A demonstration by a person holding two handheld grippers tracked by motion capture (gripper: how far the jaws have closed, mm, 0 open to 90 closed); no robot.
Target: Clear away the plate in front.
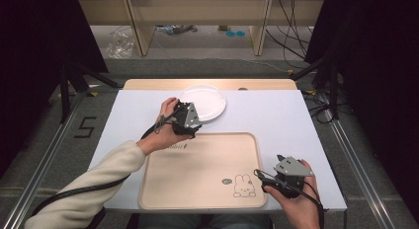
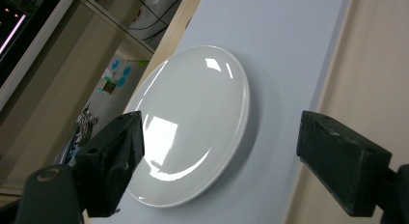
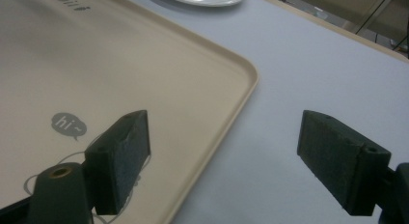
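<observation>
Toward the far middle of the table [image 1: 296, 120] we find a white plate [image 1: 205, 101], lying flat just beyond the far edge of a beige tray [image 1: 197, 189]; our left gripper [image 1: 187, 119] hovers at the plate's near rim with its jaws spread wide and nothing between them; our right gripper [image 1: 286, 172] waits near the tray's right corner, jaws likewise parted and empty.

We judge the plate to be glazed ceramic or hard plastic: stiff, glossy, probably slippery, and liable to chip if dropped; its low rim is the only place to take it, so we would pinch the near edge, one jaw over and one under, and lift slowly because the weight would hang off one side.

From above we read the layout, and the rabbit drawing on the tray; the left gripper view adds the plate [image 2: 193, 127] lined up between its jaws, the shine on its surface and the shallow rim; the right gripper view gives the tray's raised lip [image 3: 241, 96] between its own jaws.
</observation>
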